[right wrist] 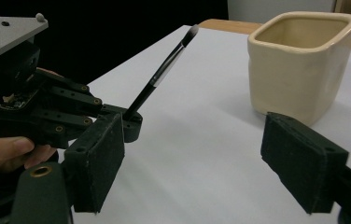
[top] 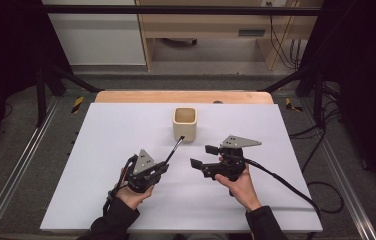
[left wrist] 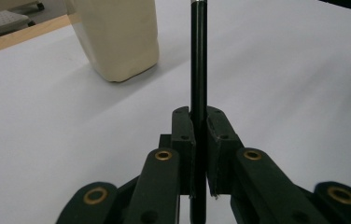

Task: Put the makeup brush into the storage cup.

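A slim black make-up brush (top: pixel 174 149) with a silver ferrule and a pale tip is clamped by its handle in my left gripper (top: pixel 164 166), which is shut on it. The brush (left wrist: pixel 198 70) runs straight out between the closed jaws, and its tip points up toward the cream square cup (top: pixel 185 123). The cup (left wrist: pixel 117 37) stands upright and empty at the back middle of the white board. My right gripper (top: pixel 203 156) is open to the right of the brush, with nothing between its pads. In its own view the right gripper (right wrist: pixel 197 154) faces the left gripper (right wrist: pixel 129 122), the brush (right wrist: pixel 162 74) and the cup (right wrist: pixel 299 60).
The white board (top: pixel 101 165) lies on a wooden table whose edge (top: pixel 183 96) shows at the back. A black cable (top: pixel 286 185) trails from the right gripper off the board's right side. Black frame posts stand at both sides.
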### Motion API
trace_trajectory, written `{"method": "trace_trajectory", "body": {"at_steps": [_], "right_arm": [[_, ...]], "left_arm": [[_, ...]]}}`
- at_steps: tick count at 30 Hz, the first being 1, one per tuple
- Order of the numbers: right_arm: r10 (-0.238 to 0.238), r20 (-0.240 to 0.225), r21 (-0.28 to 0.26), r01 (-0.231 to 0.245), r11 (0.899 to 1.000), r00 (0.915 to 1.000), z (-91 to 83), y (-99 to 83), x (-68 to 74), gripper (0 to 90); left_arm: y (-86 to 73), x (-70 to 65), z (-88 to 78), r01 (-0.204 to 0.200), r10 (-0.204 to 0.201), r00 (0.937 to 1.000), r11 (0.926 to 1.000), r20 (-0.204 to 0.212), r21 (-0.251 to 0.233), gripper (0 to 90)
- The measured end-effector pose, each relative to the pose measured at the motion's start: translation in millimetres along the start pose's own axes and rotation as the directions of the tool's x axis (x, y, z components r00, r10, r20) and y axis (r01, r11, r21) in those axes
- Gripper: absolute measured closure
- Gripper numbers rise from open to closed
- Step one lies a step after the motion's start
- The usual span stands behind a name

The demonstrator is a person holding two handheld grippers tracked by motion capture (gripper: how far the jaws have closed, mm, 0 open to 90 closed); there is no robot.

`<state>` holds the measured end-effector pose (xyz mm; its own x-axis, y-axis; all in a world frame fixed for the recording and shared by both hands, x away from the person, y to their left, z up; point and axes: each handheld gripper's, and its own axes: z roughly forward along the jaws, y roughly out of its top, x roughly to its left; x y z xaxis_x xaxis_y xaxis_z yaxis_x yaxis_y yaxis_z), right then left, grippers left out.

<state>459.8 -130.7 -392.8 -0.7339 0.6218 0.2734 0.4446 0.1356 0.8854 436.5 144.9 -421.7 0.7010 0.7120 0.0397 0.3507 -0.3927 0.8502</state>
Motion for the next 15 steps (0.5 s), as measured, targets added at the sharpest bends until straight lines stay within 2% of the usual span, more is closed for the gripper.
{"method": "trace_trajectory", "body": {"at_steps": [9,15], "right_arm": [[0.018,-0.026,-0.020,-0.019,1.000,0.9995,12.3,6.9,6.6,31.4],[0.050,-0.037,-0.045,-0.052,0.998,0.9981,16.2,11.3,6.4,39.8]], "left_arm": [[8.3,-8.3,2.0,-0.007,0.007,0.9998,0.9998,-0.017,-0.020,83.3],[11.8,-12.5,3.2,-0.011,0.010,0.9996,0.9995,-0.024,-0.031,83.3]]}}
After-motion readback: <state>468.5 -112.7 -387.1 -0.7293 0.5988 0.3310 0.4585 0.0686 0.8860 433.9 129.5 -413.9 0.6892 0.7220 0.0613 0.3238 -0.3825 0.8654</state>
